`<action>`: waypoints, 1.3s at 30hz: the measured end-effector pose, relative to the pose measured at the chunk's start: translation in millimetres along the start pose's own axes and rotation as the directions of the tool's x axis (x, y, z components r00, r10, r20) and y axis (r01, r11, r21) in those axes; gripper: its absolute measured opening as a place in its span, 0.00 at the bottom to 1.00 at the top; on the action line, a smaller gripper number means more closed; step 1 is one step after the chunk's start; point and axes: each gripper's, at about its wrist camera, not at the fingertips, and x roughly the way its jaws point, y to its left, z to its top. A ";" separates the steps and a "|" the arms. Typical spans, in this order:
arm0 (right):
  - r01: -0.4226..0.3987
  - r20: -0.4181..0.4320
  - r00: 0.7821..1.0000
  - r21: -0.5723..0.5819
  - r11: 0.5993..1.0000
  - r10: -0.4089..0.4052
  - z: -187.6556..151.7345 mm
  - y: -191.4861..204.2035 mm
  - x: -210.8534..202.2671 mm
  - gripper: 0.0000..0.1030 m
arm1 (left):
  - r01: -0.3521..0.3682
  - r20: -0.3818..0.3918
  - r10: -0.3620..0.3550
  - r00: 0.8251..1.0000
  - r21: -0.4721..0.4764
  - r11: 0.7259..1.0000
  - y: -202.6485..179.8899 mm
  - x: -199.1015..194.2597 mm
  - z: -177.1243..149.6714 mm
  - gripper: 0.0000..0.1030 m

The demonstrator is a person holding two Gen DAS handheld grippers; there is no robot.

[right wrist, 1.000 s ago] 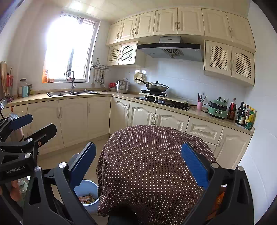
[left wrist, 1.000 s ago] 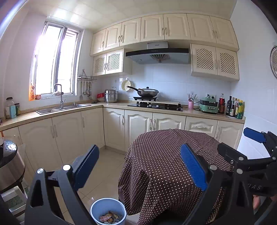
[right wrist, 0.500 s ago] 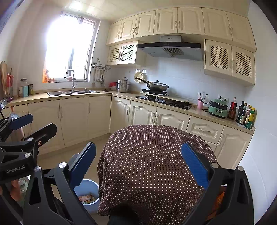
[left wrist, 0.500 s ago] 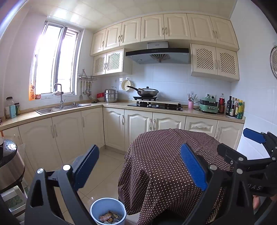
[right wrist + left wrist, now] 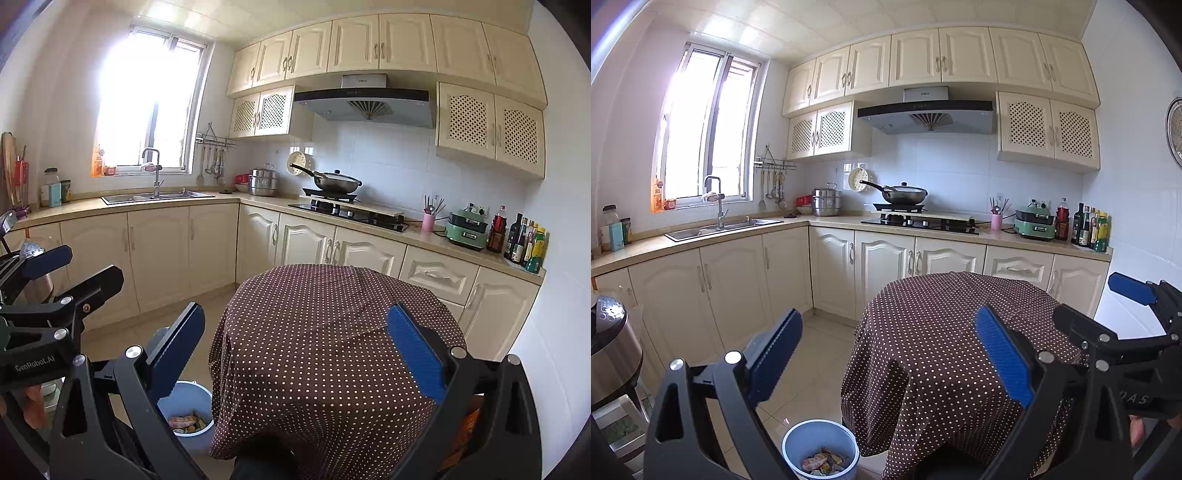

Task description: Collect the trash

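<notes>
A light blue bin point(image 5: 820, 449) stands on the floor at the left foot of the table, with several wrappers of trash point(image 5: 823, 461) inside. The right wrist view shows the same bin point(image 5: 186, 415), partly behind a finger. My left gripper point(image 5: 888, 354) is open and holds nothing, raised above the bin and the table's near edge. My right gripper point(image 5: 295, 350) is also open and holds nothing, above the round table with a brown dotted cloth point(image 5: 325, 332). Each gripper shows at the edge of the other's view.
Cream cabinets and a counter point(image 5: 738, 236) run along the left and back walls, with a sink point(image 5: 724, 225), a stove with a wok point(image 5: 905, 194) and bottles point(image 5: 1089, 229). A steel cooker point(image 5: 609, 354) stands at the near left. Tiled floor point(image 5: 812, 354) lies between cabinets and table.
</notes>
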 end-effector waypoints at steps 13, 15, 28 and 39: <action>-0.002 -0.006 1.000 0.003 1.000 0.002 -3.0 6.0 -0.2 0.93 | 0.000 -0.004 0.000 1.000 -0.001 1.000 -0.6 0.7 0.2 0.90; -0.003 -0.006 1.000 0.004 1.000 0.003 -2.6 6.8 0.3 0.93 | 0.001 -0.004 -0.001 1.000 -0.002 1.000 -0.5 0.7 0.2 0.90; -0.001 -0.007 1.000 0.005 1.000 0.001 -2.9 7.1 -0.1 0.93 | 0.000 -0.011 0.000 1.000 -0.003 1.000 -2.4 0.7 -1.3 0.90; -0.003 -0.011 1.000 0.012 1.000 0.004 -3.4 9.7 -1.4 0.93 | 0.000 -0.017 0.000 1.000 -0.003 1.000 -0.9 2.4 -2.5 0.90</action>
